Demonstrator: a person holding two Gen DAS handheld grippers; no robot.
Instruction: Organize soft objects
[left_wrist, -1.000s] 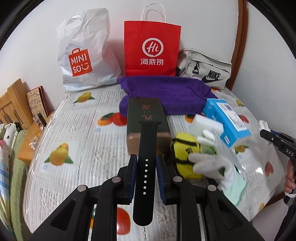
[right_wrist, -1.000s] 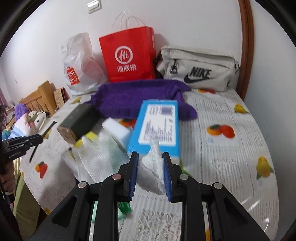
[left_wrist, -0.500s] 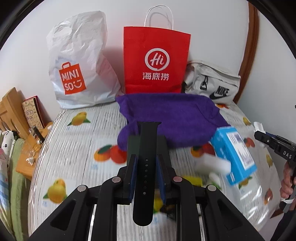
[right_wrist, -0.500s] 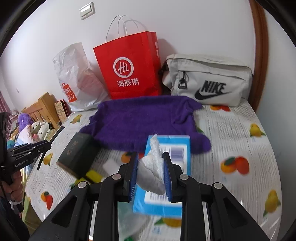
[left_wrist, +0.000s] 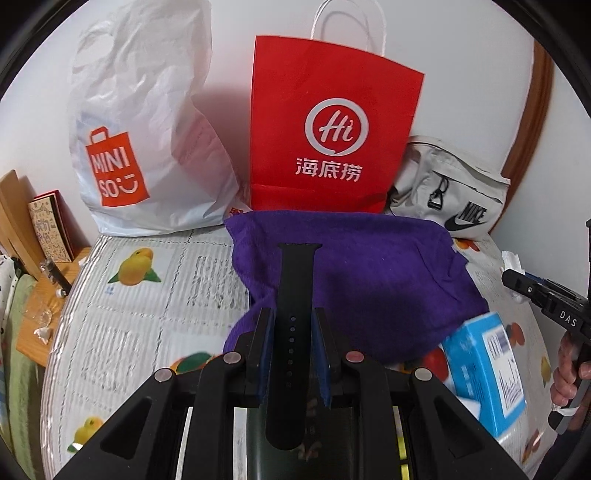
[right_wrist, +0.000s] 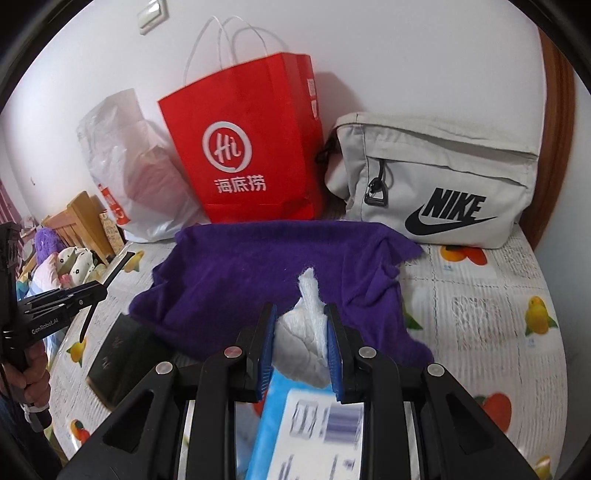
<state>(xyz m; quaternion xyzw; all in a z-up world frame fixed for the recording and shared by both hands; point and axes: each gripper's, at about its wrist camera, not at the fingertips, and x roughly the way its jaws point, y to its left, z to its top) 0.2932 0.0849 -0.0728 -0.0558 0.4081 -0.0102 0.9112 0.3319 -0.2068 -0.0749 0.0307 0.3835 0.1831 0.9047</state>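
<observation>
My left gripper (left_wrist: 290, 323) is shut on a black watch strap (left_wrist: 293, 314), which sticks up between the blue pads over the near edge of a purple towel (left_wrist: 369, 273). My right gripper (right_wrist: 301, 325) is shut on a crumpled white cloth (right_wrist: 304, 332), held above the same purple towel (right_wrist: 258, 273). A red paper bag (left_wrist: 332, 125), a white plastic bag (left_wrist: 144, 147) and a grey Nike pouch (right_wrist: 436, 184) stand behind the towel against the wall. In the left wrist view the right gripper (left_wrist: 546, 299) shows at the right edge.
A blue box (left_wrist: 484, 373) lies right of the left gripper, and under the right one (right_wrist: 314, 424). A dark green box (right_wrist: 122, 354) rests at the towel's left corner. The fruit-print table cover (left_wrist: 147, 314) ends at wooden furniture (left_wrist: 22, 229) on the left.
Both grippers have moved forward toward the bags at the wall, each still holding its item. The towel and bags loom larger; the yellow item and white gloves have dropped out of sight.
</observation>
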